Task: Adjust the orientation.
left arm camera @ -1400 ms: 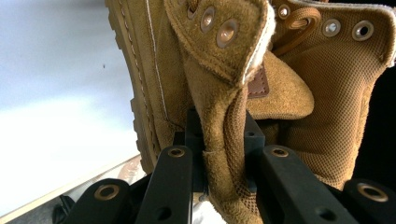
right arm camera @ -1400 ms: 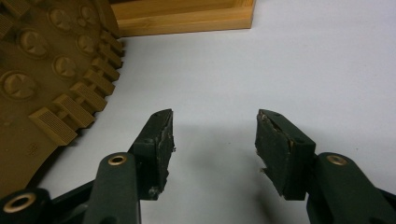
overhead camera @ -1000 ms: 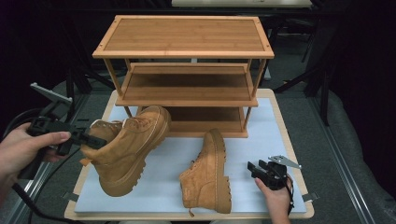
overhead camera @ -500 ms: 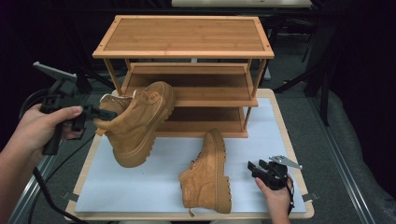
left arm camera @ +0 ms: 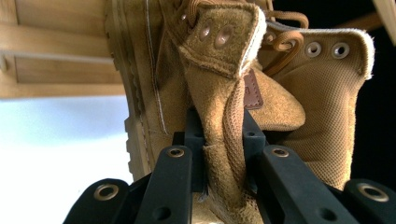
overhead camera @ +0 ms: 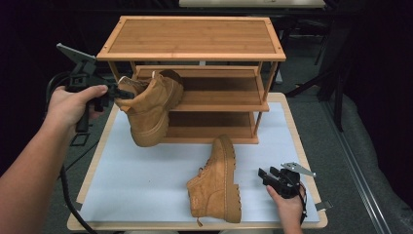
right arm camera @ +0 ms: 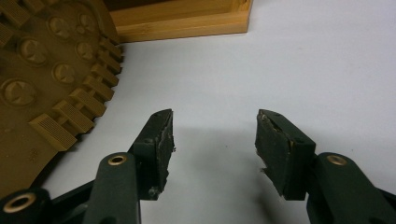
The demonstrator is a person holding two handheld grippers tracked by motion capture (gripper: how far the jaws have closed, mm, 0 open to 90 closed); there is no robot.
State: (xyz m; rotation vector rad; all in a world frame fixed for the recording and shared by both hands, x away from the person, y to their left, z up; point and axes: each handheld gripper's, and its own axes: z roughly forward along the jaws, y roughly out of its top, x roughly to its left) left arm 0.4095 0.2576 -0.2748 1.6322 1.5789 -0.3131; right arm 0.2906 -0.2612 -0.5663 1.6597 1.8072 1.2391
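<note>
Suede tan boot (overhead camera: 151, 105) hung clear of the table (overhead camera: 146, 190), carried by my left gripper (overhead camera: 119, 92) at the rack's (overhead camera: 195, 44) left end, level with its middle shelf (overhead camera: 219, 97). I noted that the fingers (left arm camera: 194, 140) were clenched on the folded collar flap at the boot's opening; the left gripper view showed the suede pinched flat between both pads. I judged that hold was chosen because the collar is thin enough to fit between the fingers, though it left the heavy sole dangling below and the toe pointing in toward the shelf. The toe was already over the shelf's left end, so I took the step in hand to be sliding the boot onto it.

The second boot (overhead camera: 216, 180) lay on its side near the table's front edge, sole toward my right gripper (overhead camera: 265, 176). That gripper rested just beside it on the white mat (overhead camera: 136, 175), fingers (right arm camera: 156, 149) released with nothing between them, parked close, in my judgement, so it could take that boot afterwards.
</note>
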